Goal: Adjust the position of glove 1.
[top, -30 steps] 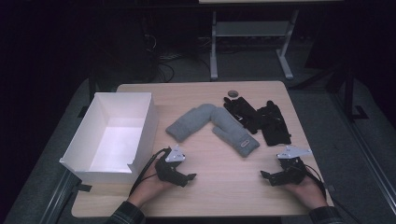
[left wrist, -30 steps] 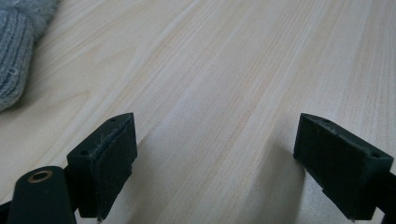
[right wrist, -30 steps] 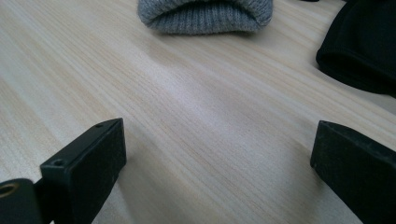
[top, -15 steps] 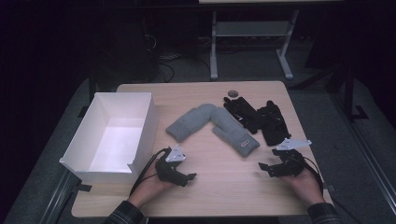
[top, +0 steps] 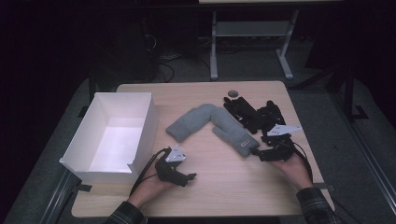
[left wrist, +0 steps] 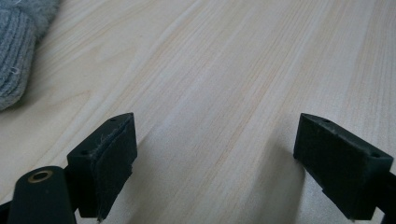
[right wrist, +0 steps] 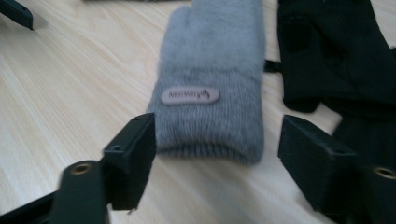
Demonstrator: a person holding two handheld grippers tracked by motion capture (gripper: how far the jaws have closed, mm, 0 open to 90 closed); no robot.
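a: where's the fuzzy grey knitted mitten (right wrist: 210,88)?

b: flat on the wooden table (top: 224,186), just ahead of the right tongs (right wrist: 217,161), which have just been closing, nothing pinched. left tongs (left wrist: 215,163) spread, empty.

a: looks soft, light. grab the ribbed cuff.

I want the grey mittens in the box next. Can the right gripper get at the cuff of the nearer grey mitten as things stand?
Probably yes. The right gripper points at the grey mitten, whose cuff faces it with bare table between. Its jaws, which have just been closing, stand apart with nothing in them. The black gloves lie close beside and might snag.
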